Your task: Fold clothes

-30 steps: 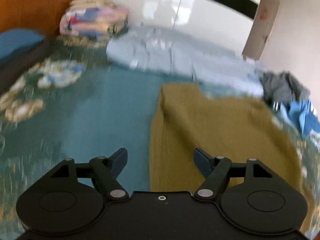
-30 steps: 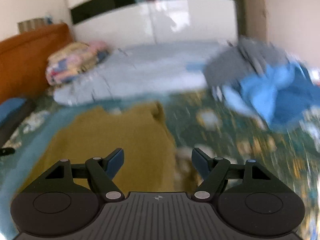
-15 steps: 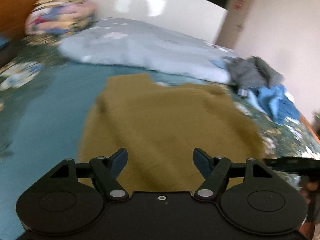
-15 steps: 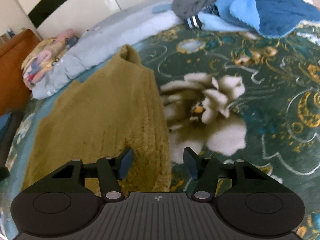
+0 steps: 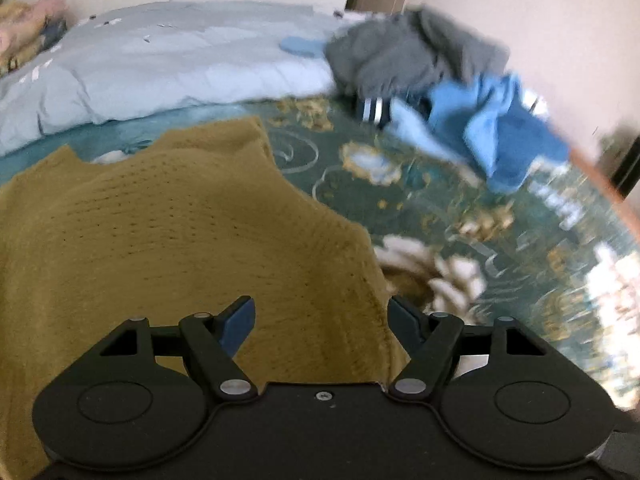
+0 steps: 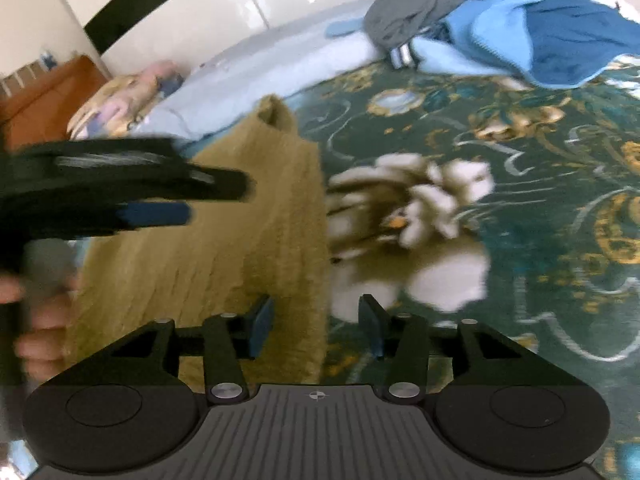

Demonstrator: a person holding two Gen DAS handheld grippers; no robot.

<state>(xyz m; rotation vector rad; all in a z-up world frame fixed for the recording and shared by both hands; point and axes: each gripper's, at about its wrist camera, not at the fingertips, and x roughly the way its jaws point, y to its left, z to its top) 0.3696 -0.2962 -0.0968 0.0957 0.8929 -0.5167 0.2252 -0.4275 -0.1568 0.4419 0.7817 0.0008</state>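
A mustard-yellow knitted sweater [image 5: 168,240] lies spread flat on a bed covered with a dark green floral bedspread [image 5: 460,208]. The left gripper [image 5: 320,316] hovers low over the near right part of the sweater, its blue-tipped fingers [image 5: 236,320] spread wide with nothing between them; the sweater's right edge runs under the gap between the fingers. The right gripper [image 6: 316,324] sits low at that same right edge, its fingers [image 6: 260,324] partly open and gripping nothing: one finger is over the yellow knit, the other over the bedspread's large white flower [image 6: 412,216], with the hem lying between them. Whether either finger touches the cloth cannot be told. In the right wrist view, the left gripper [image 6: 160,196] appears blurred on the left side, above the sweater, with the person's hand [image 6: 40,320] wrapped around its handle. Beyond the sweater, a pale blue quilt [image 5: 160,68] lies bunched along the far side of the bed. To the far right, well apart from the sweater, is a heap of unfolded clothes: a grey garment [image 5: 400,52] touching a bright blue fleece [image 5: 500,128]. A folded patterned blanket [image 6: 120,100] sits at the far left near an orange-brown wooden headboard [image 6: 48,96].
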